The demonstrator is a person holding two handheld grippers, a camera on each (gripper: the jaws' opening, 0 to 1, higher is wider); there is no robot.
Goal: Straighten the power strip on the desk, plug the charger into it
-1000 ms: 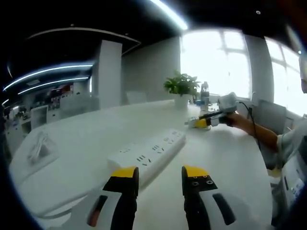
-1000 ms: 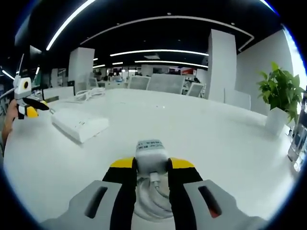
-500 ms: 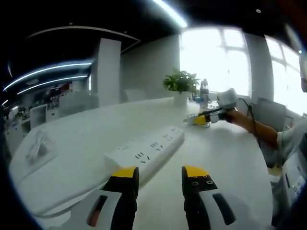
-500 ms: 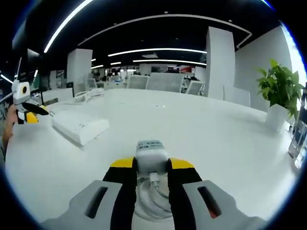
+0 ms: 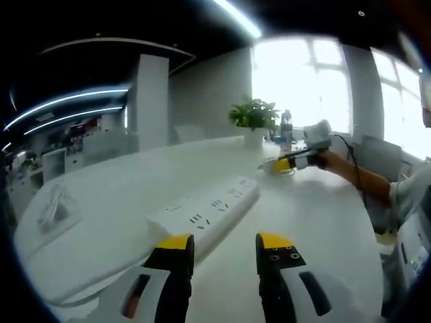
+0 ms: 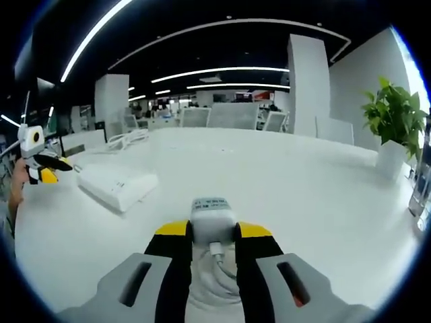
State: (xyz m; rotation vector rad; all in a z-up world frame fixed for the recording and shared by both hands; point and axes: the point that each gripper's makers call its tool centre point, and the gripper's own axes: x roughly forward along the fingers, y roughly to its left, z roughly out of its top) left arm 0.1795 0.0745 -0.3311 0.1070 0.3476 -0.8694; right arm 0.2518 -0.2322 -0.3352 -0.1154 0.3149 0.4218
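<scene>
Lifted slightly since earlier, the right gripper [image 6: 209, 230] clamps its fingers on the charger [image 6: 213, 217]. Left gripper [image 5: 224, 243] fingers stand parted just near the power strip [image 5: 205, 214] lying on the surface [image 5: 323, 215].

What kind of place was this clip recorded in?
Most likely an open-plan office: a long white desk with office chairs at its far side, strip lights across a dark ceiling, a potted plant near bright windows, and a power strip on the desk.
</scene>
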